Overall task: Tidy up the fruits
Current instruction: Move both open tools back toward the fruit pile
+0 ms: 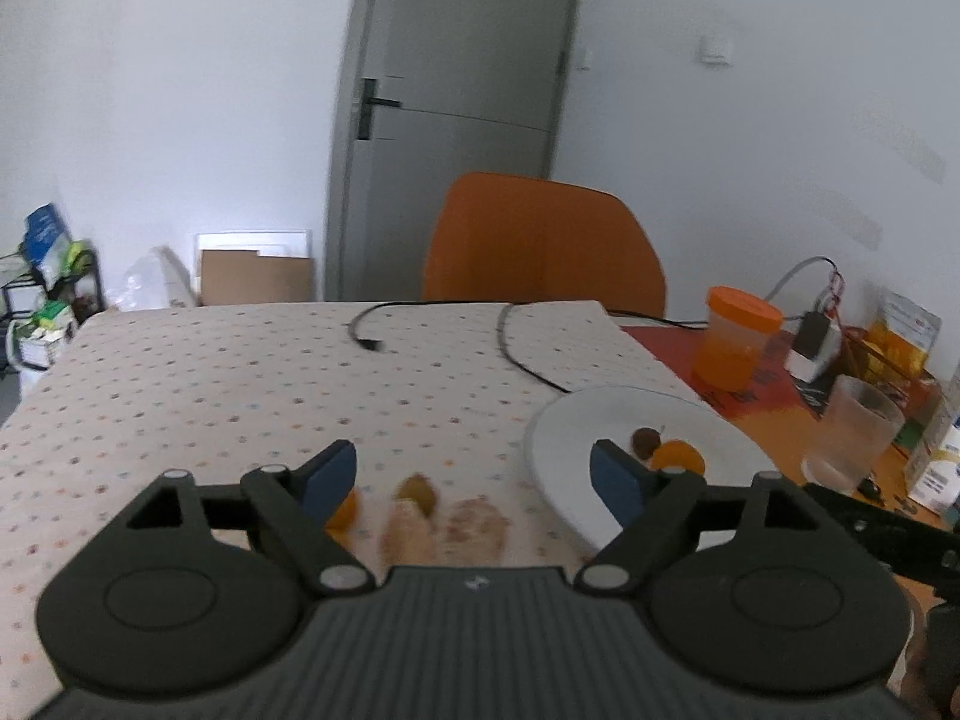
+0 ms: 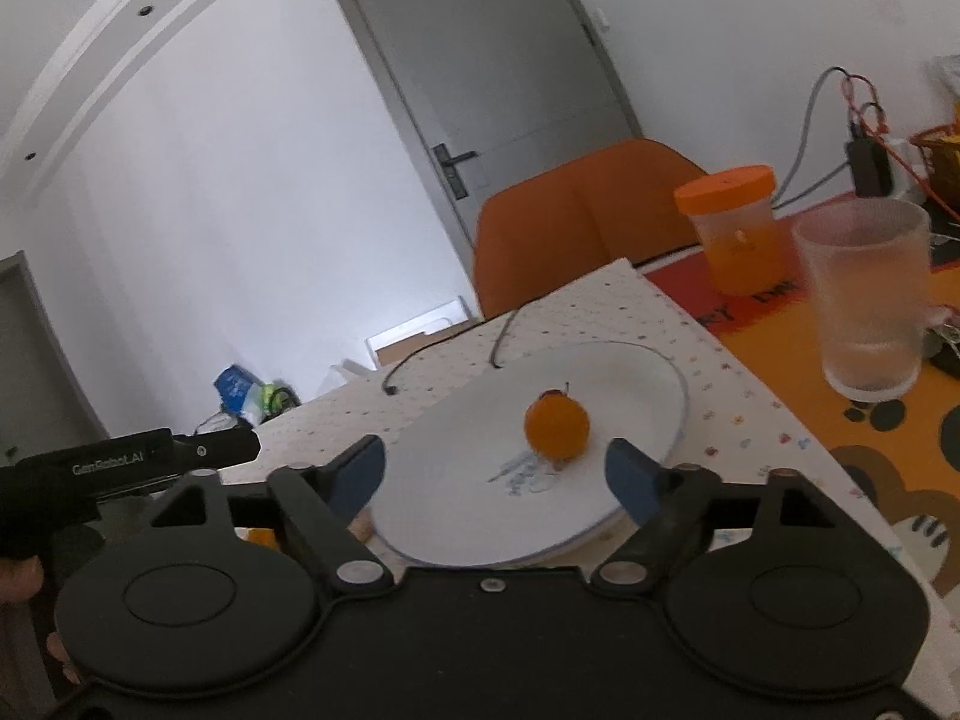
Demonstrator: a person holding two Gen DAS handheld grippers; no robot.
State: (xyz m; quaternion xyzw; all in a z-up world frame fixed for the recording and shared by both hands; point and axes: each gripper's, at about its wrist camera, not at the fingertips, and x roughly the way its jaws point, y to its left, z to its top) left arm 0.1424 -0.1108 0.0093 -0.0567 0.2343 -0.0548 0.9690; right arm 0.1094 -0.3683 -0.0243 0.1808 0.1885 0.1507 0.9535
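The left gripper (image 1: pixel 474 468) hangs over the tabletop with the dotted white cloth (image 1: pixel 228 372), its blue-tipped fingers (image 1: pixel 329 474) spread wide and holding nothing. Small blurry fruits (image 1: pixel 420 495) lie on the cloth between them. At 2 o'clock sits a round white plate (image 1: pixel 576 420) with a small orange fruit (image 1: pixel 678 456) and a dark brown one (image 1: pixel 647 441). The right gripper (image 2: pixel 498 474) hangs over the plate, fingers spread and empty, the orange fruit at 12 o'clock.
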